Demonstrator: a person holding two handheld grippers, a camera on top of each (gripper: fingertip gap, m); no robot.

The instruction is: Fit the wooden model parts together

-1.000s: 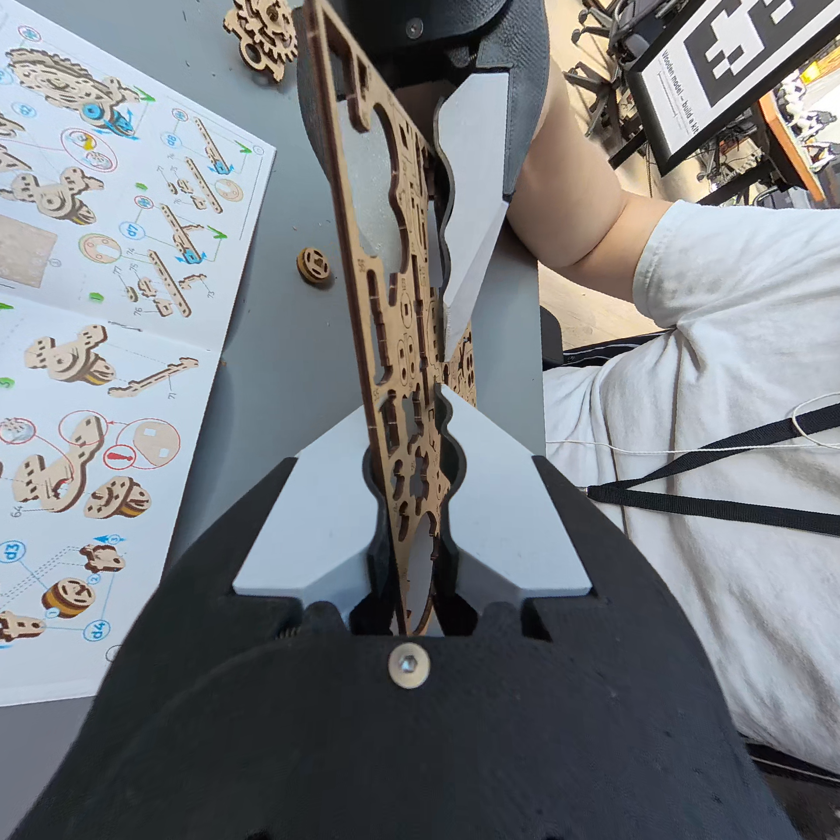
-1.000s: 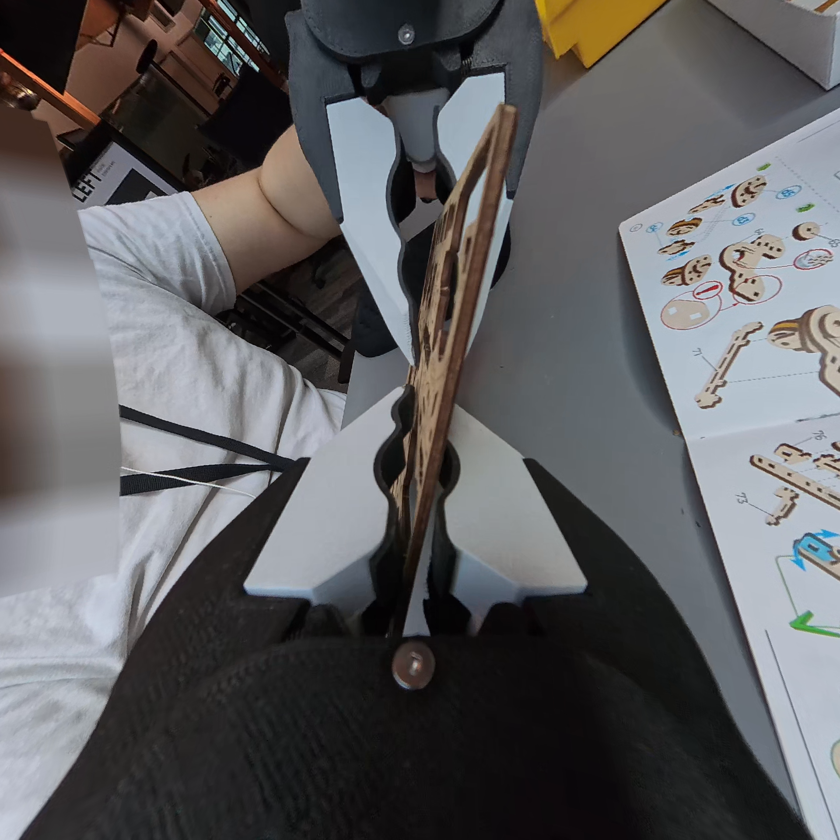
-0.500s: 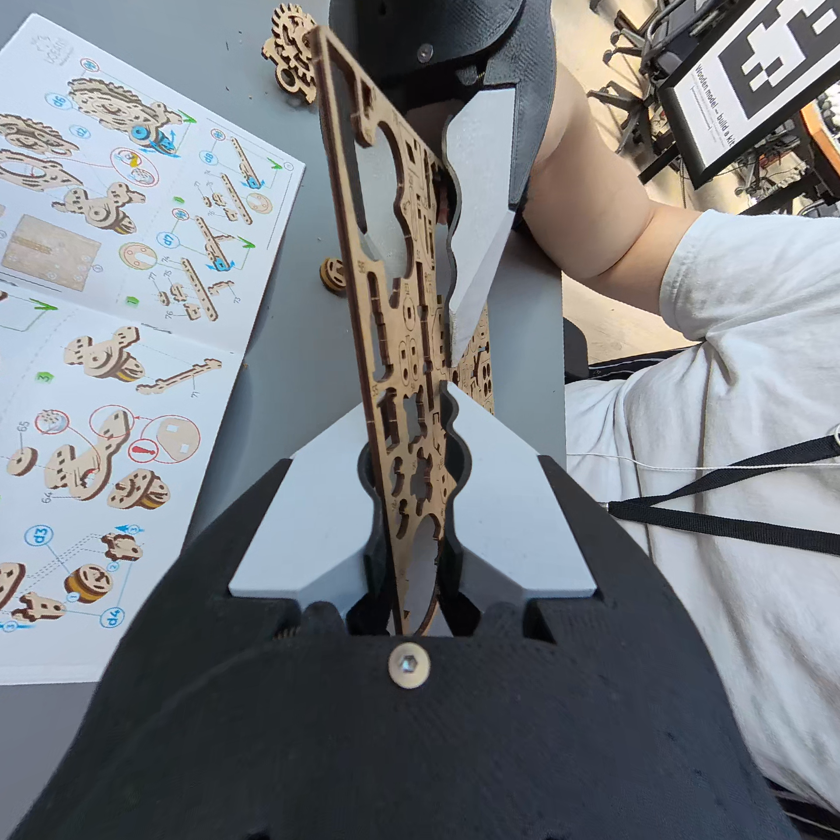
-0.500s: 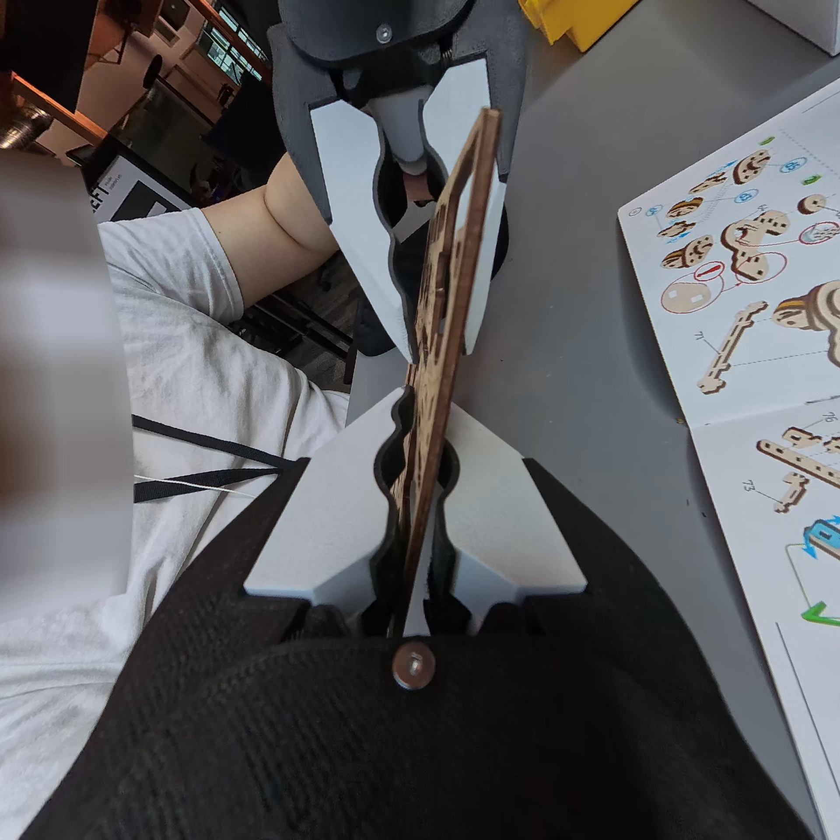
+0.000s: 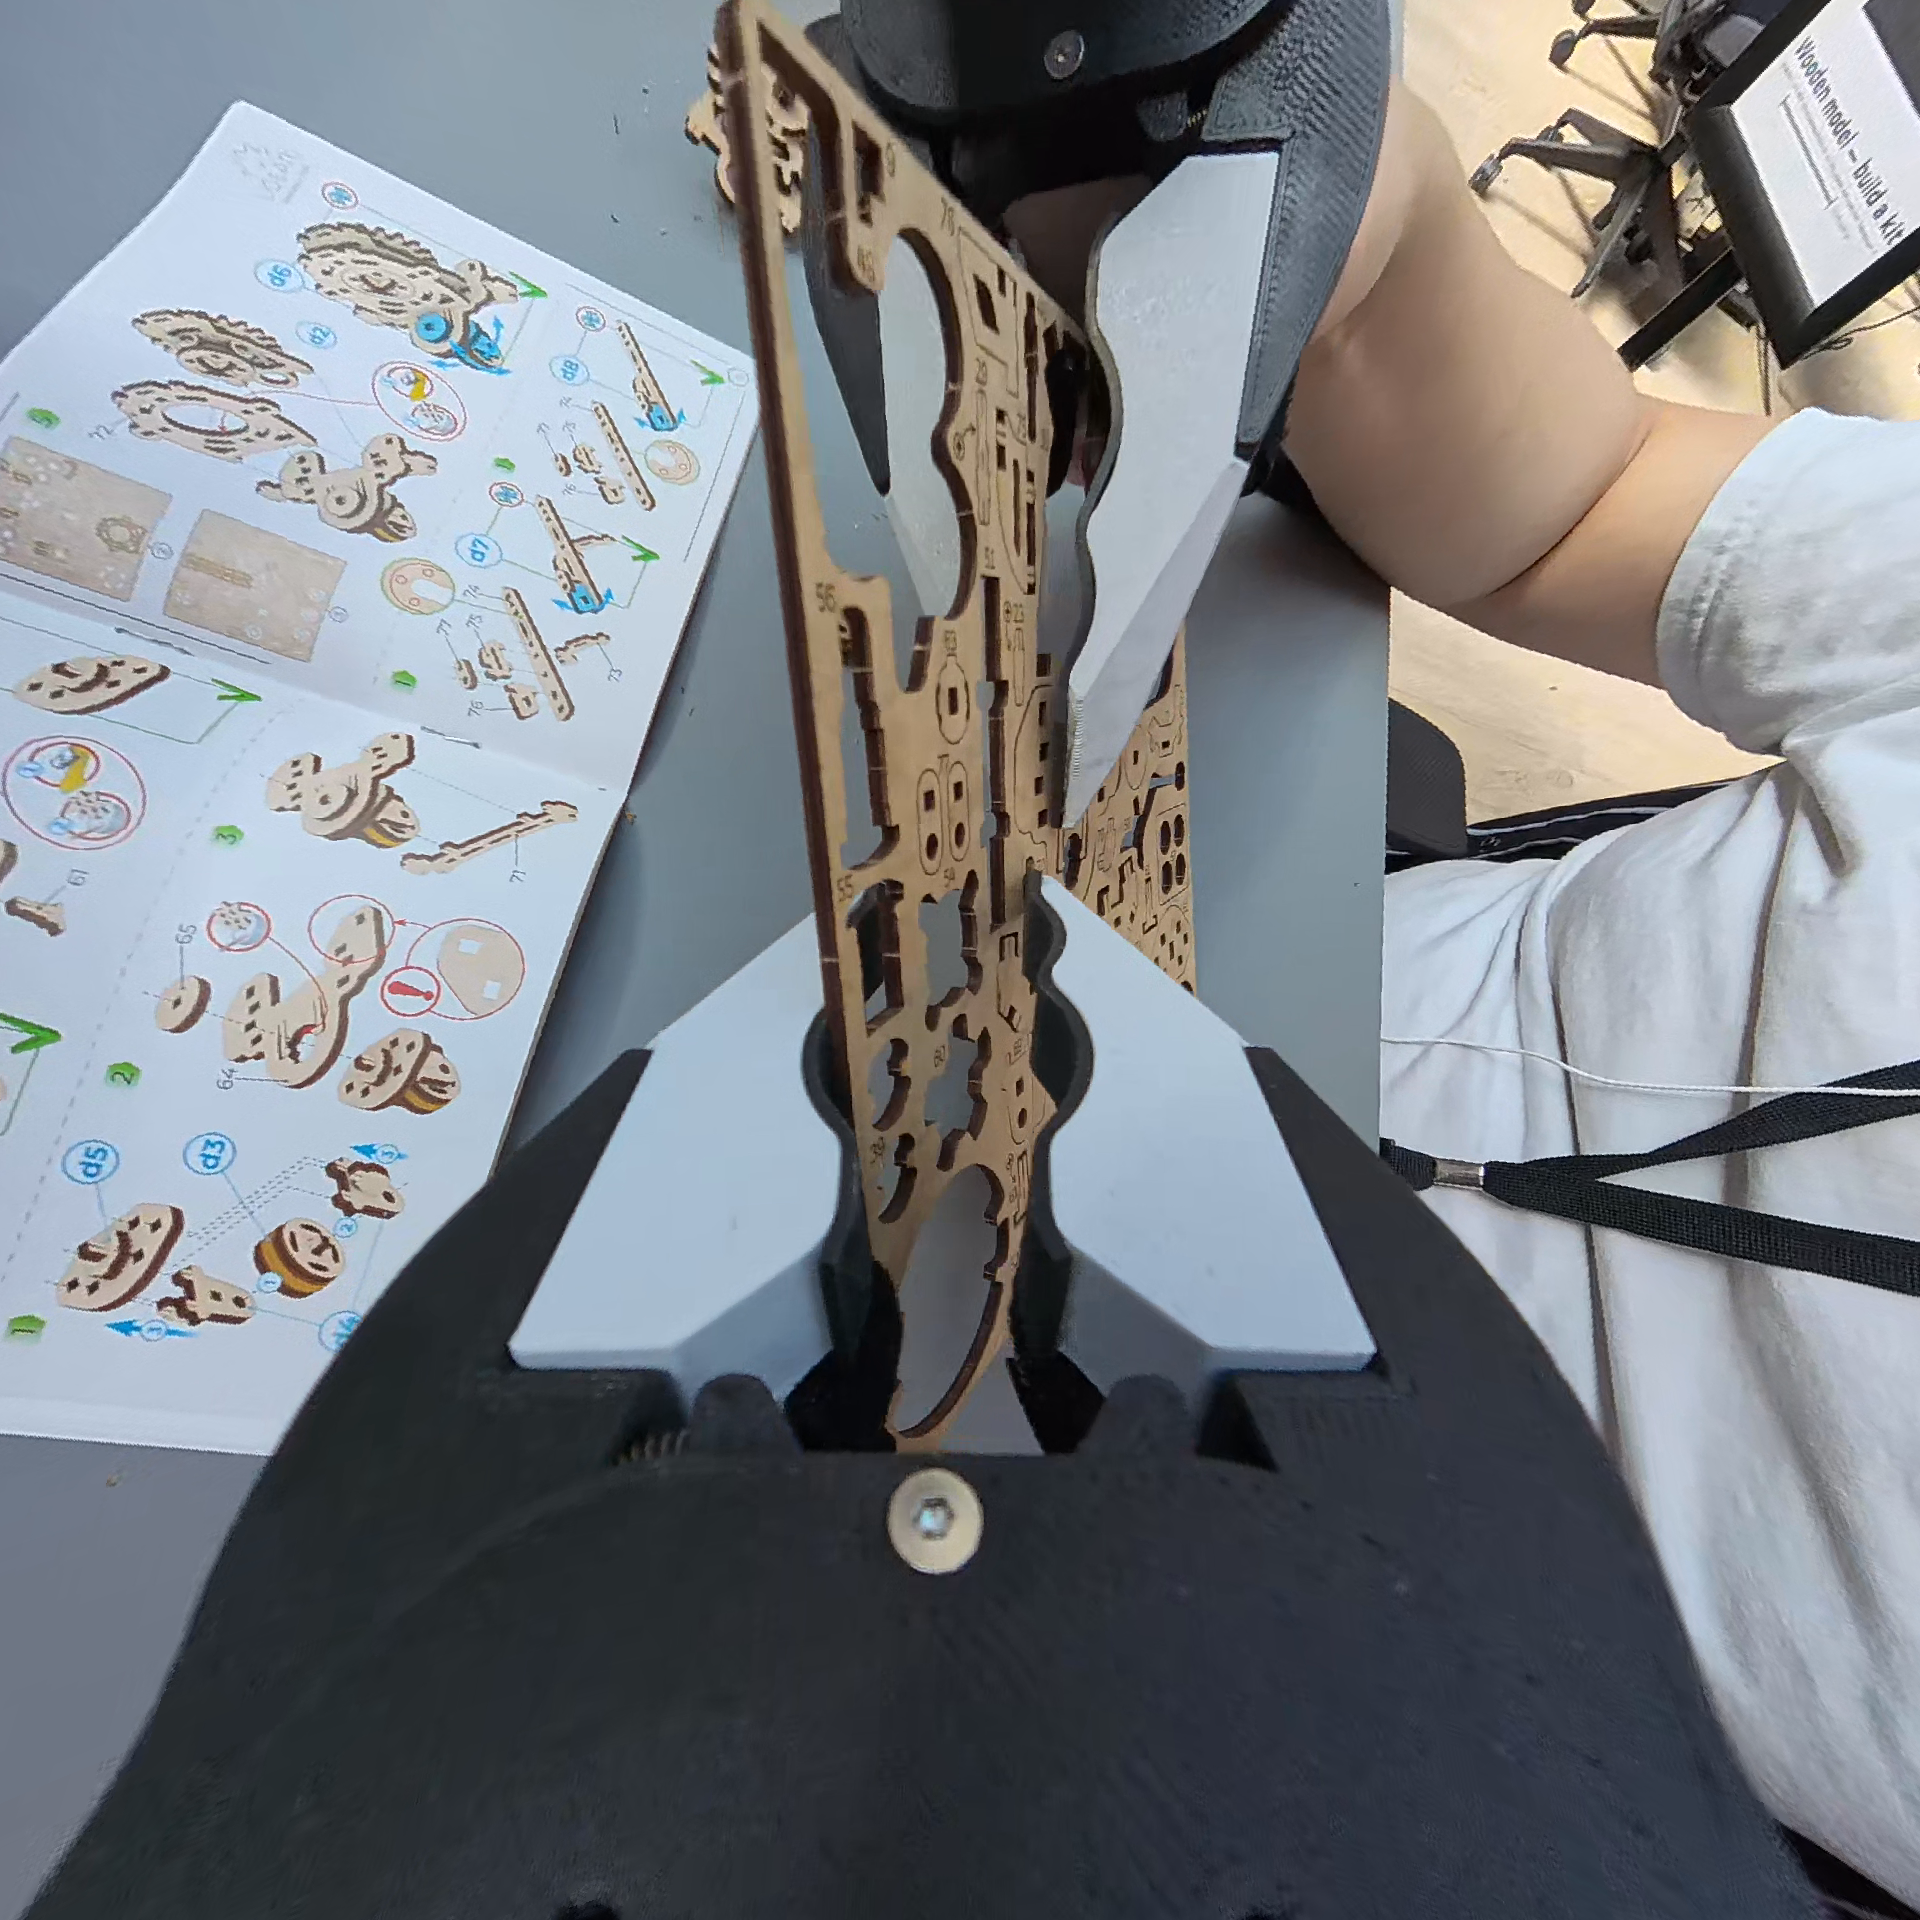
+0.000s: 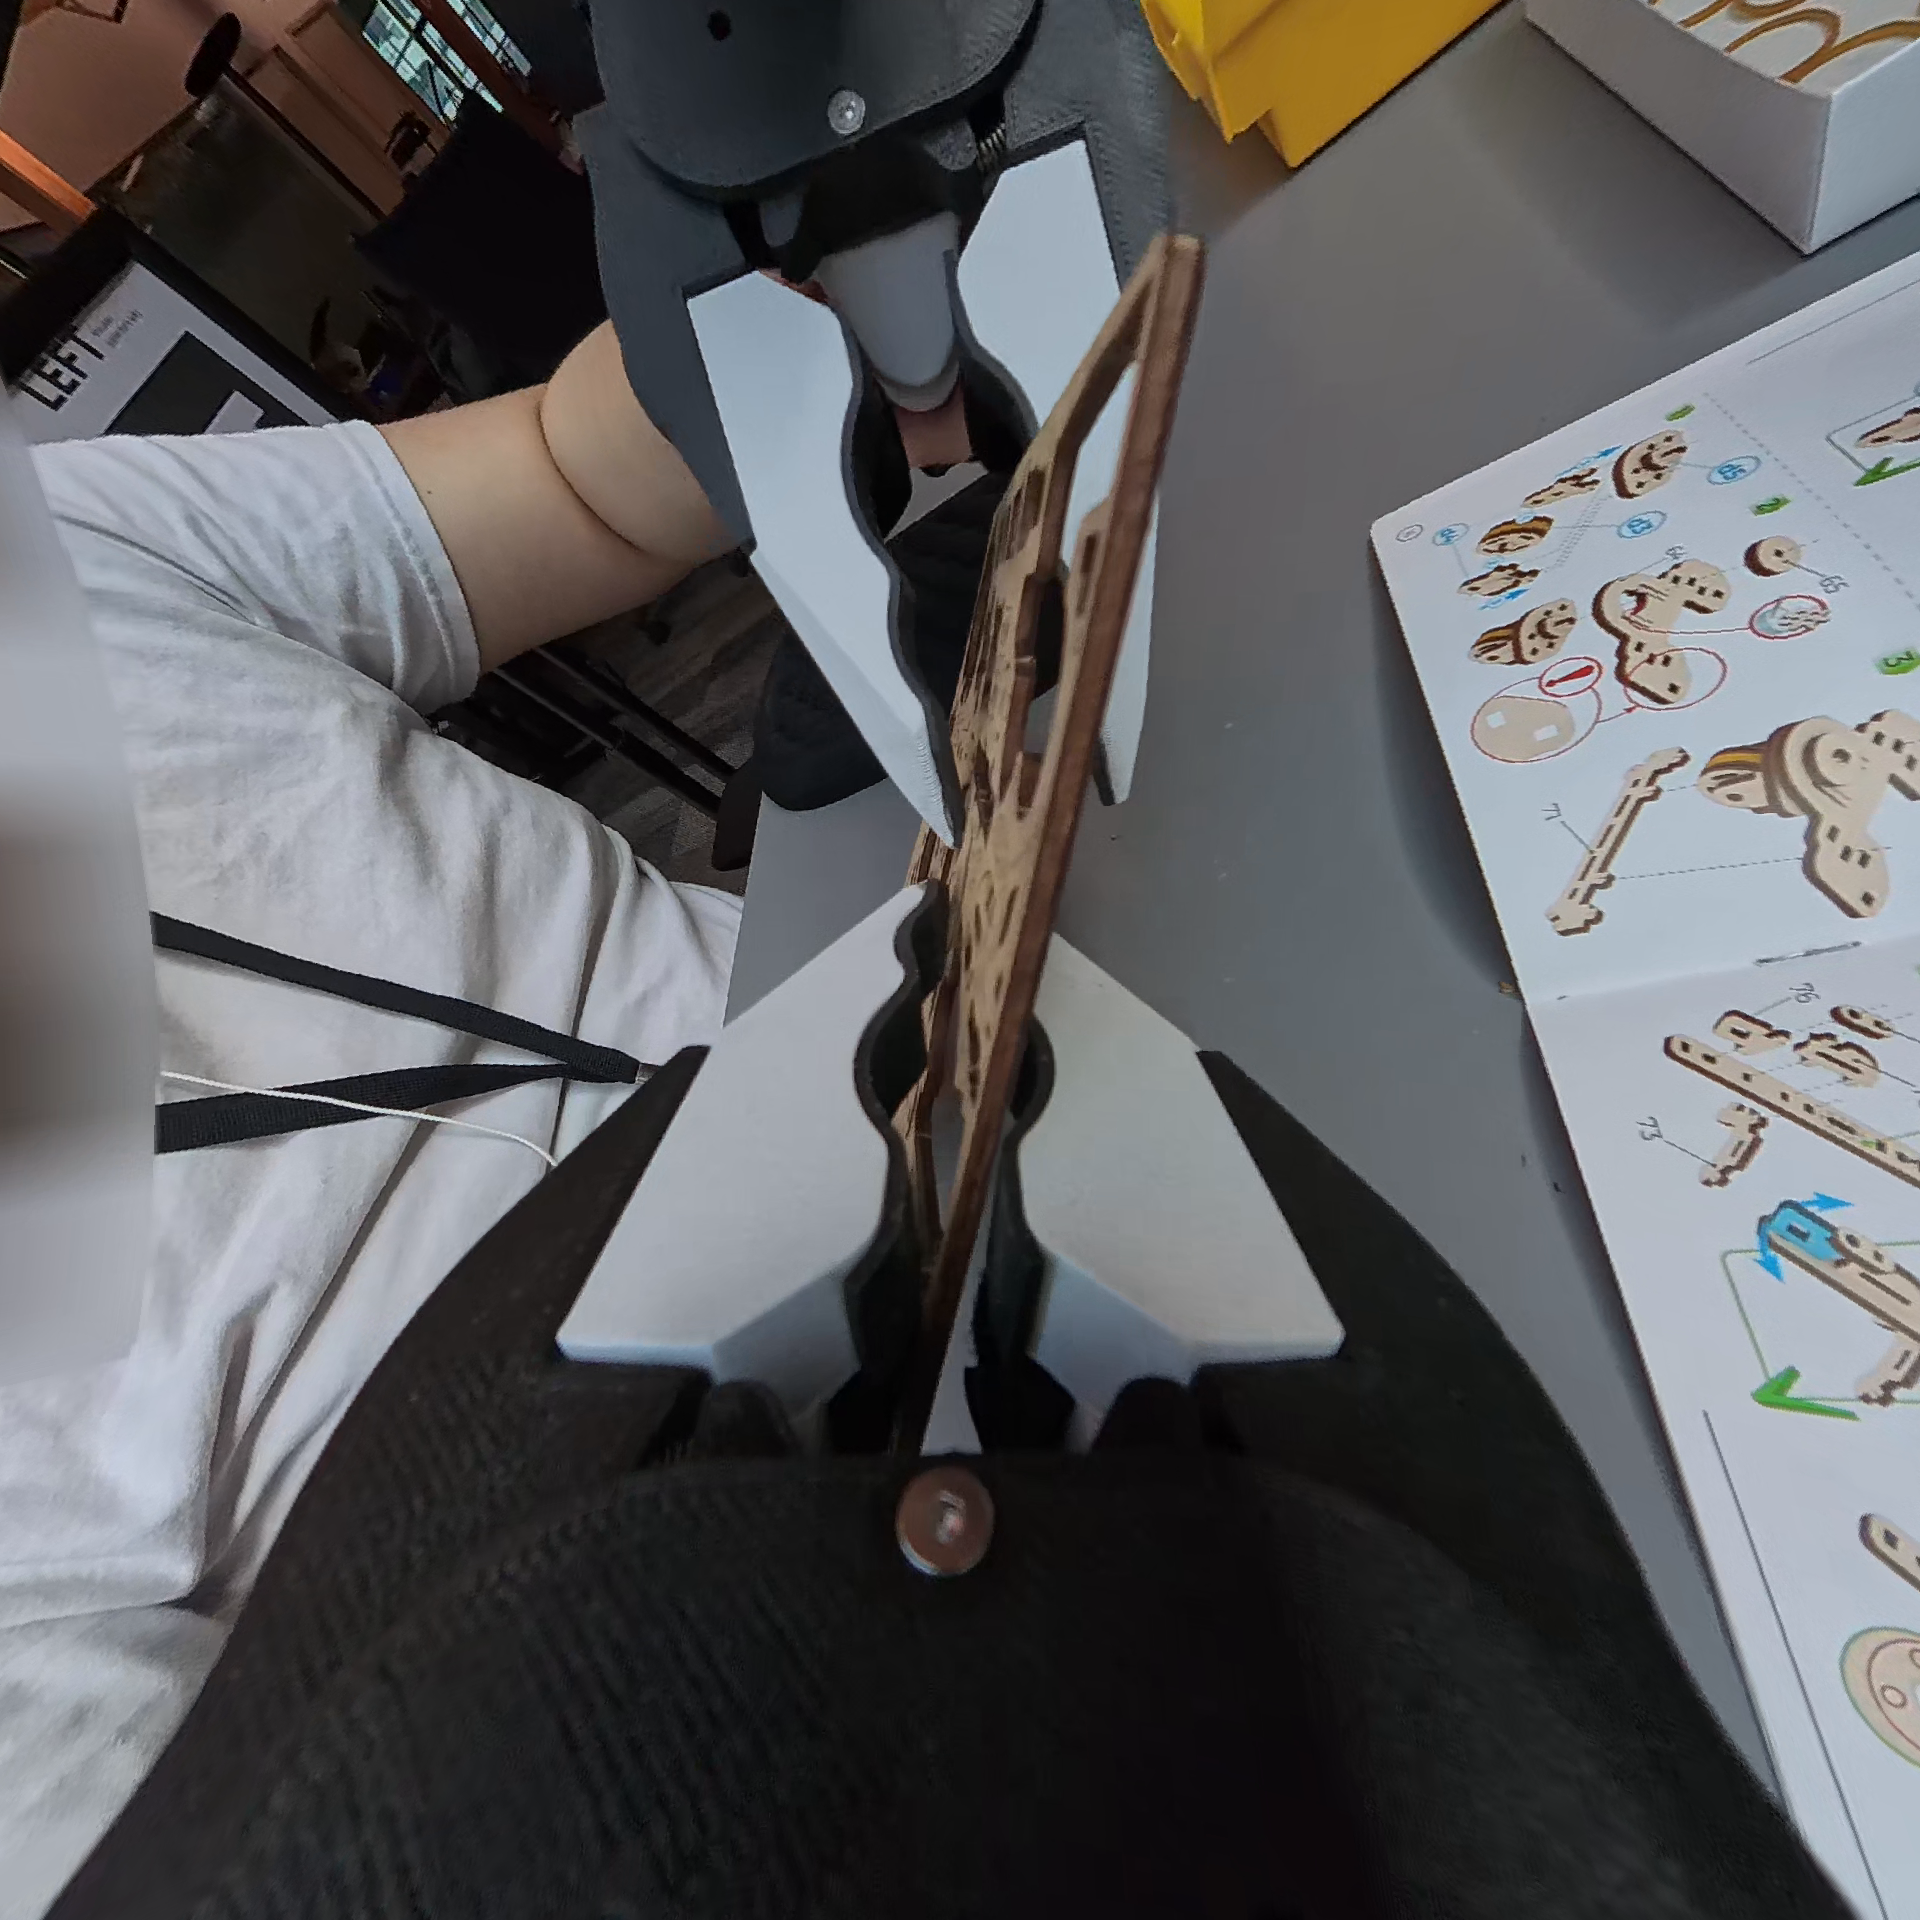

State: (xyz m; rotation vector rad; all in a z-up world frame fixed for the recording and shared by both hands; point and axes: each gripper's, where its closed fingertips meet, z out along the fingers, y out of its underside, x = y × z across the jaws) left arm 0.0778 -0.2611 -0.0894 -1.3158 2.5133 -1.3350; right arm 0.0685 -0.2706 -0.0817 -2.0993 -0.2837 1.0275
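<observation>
Instruction sheet (image 5: pixel 312 727) further in; yellow bin (image 6: pixel 1299 62) right-view only

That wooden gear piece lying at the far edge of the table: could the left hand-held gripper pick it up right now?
Probably not. The left hand-held gripper is shut on the wooden parts sheet, which also stands between it and the gear piece.

This looks like an office or lab workspace. A plain grey table (image 5: pixel 665 125) carries an open instruction booklet (image 5: pixel 312 727), a yellow bin (image 6: pixel 1299 73) and a white box (image 6: pixel 1766 125). Beyond its edge stand swivel chairs (image 5: pixel 1600 177), printed marker boards (image 5: pixel 1829 156) and more desks by windows (image 6: pixel 436 42).
</observation>
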